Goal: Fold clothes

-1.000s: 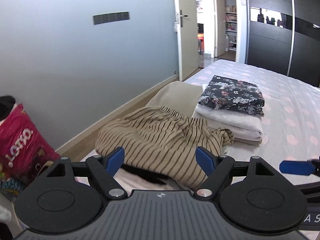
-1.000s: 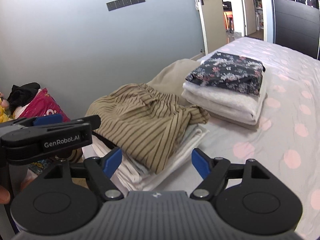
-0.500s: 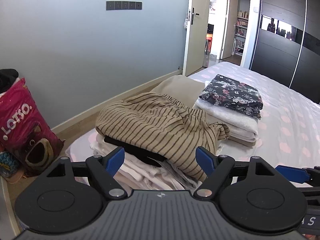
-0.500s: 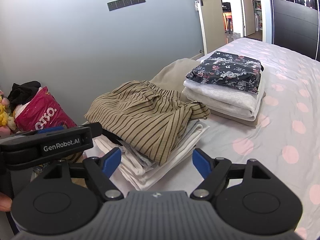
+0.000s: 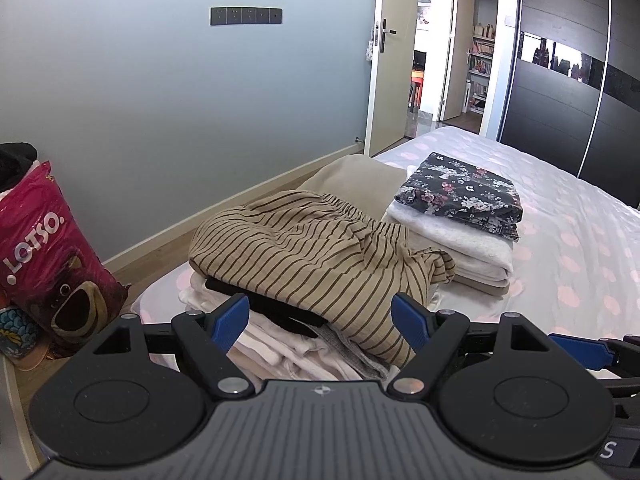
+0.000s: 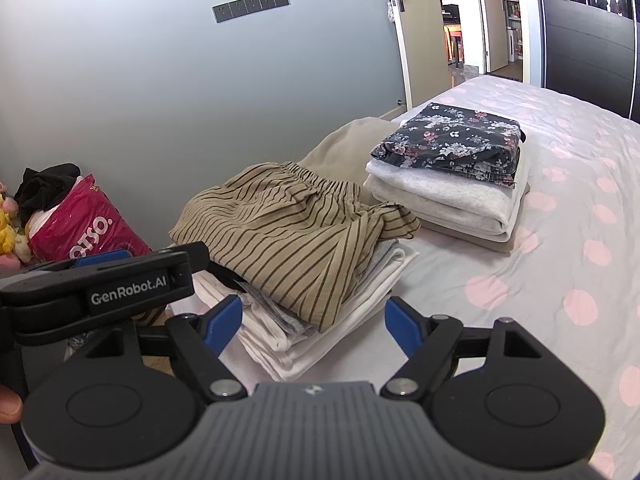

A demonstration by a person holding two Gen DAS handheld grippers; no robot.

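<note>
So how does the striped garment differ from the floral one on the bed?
The striped garment is tan with dark stripes; the floral one is dark with small flowers. The striped garment lies rumpled and unfolded, draped over its pile; the floral one is folded into a neat rectangle. The striped garment lies nearer the grippers, the floral one farther up the bed. Both top a stack of pale clothes.

polka-dot bed [image 6: 560, 216] carries two clothes stacks [image 6: 320, 280] and [image 6: 448, 196].

Tan dark-striped garment [image 5: 320, 256], black floral folded cloth [image 5: 464, 192], pink-dotted white bedsheet [image 5: 580, 248], magenta bag [image 5: 48, 256].
</note>
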